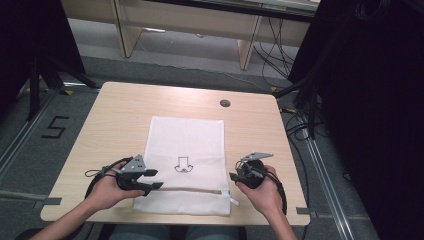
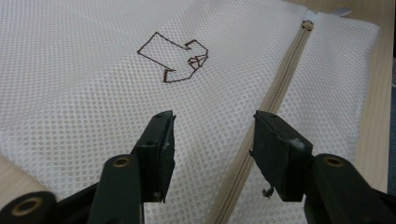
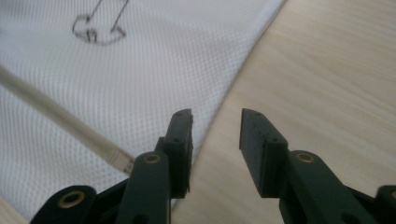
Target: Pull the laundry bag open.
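Observation:
A white mesh laundry bag (image 1: 186, 150) lies flat on the wooden table (image 1: 115, 115), with a small brown outline drawing (image 1: 183, 164) on it and a beige zipper (image 1: 195, 190) running across near its front edge. My left gripper (image 1: 159, 179) rests over the bag's front left part, open, its jaws straddling the zipper (image 2: 261, 116) above the mesh (image 2: 93, 70). My right gripper (image 1: 233, 176) hovers open at the bag's right edge (image 3: 233, 79), close to the zipper's end (image 3: 119, 158). Nothing is held by either one.
A round dark cable hole (image 1: 225, 103) sits at the table's far edge. Black curtains and cables (image 1: 300, 125) stand to the right, a tripod (image 1: 40, 75) to the left. A "5" (image 1: 54, 127) is marked on the floor.

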Motion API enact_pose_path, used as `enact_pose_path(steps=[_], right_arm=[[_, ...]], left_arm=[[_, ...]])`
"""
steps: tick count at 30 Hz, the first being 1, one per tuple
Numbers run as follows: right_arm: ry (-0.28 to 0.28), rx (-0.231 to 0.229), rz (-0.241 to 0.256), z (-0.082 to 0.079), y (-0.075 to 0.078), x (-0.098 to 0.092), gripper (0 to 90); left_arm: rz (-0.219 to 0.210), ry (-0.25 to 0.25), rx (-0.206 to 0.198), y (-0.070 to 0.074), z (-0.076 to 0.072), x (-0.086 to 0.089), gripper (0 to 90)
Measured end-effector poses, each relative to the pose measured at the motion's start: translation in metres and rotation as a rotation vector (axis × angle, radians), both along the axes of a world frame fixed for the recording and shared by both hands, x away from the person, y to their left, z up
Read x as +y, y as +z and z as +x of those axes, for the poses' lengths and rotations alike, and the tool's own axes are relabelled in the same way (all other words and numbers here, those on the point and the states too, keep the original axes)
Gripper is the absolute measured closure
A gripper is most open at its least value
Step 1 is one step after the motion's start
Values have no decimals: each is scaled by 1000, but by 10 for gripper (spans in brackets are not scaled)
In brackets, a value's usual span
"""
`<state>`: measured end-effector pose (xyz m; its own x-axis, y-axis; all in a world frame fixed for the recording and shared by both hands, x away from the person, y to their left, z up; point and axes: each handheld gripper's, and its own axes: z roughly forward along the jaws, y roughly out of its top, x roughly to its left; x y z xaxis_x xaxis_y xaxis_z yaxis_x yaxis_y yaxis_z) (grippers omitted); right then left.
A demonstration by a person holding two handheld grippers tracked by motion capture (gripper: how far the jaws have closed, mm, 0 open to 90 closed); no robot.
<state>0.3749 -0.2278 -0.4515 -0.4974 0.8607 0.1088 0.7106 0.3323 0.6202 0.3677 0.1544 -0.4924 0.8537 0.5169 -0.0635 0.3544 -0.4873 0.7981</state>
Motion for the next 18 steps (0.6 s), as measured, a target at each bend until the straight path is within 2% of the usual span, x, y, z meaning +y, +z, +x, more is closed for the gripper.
enact_pose_path(steps=[1,2,3,4,6,7,8,9,10,11,13,14,15,17,18], right_arm=[[5,-47,-15,1,1,-2,587],[5,-47,-15,1,1,-2,587],[26,-43,-43,2,3,-5,565],[7,-41,-43,0,3,-4,566],[33,-30,-59,-1,1,-5,598],[19,-7,-48,-2,-1,-4,613],[41,-1,-61,-3,-5,-1,670],[41,-1,-61,-3,-5,-1,670],[51,7,-80,-4,-3,-2,699],[42,6,-75,-5,-3,-1,730],[35,20,-74,-6,0,-1,786],[19,16,-60,-7,1,-1,814],[18,20,-62,-8,2,-1,858],[15,9,-60,-8,0,0,879],[28,21,-79,-8,1,0,890]], left_arm=[[-11,0,2,0,0,-1,483],[-11,0,2,0,0,-1,482],[-10,-1,2,0,0,-1,482],[-7,-6,-2,0,0,-1,481],[-6,-14,0,1,0,-1,481],[-22,6,10,0,-1,-2,480],[-25,4,8,0,-1,-3,480],[-19,4,4,0,-1,-3,480],[2,-17,-12,1,1,-2,480],[-20,-3,12,1,0,-4,480],[-25,-11,11,0,0,-6,481],[-3,-26,-5,1,2,-5,483],[-23,-28,-7,1,1,-7,486],[-31,-20,7,1,1,-8,488],[-25,-17,0,1,1,-8,489]])
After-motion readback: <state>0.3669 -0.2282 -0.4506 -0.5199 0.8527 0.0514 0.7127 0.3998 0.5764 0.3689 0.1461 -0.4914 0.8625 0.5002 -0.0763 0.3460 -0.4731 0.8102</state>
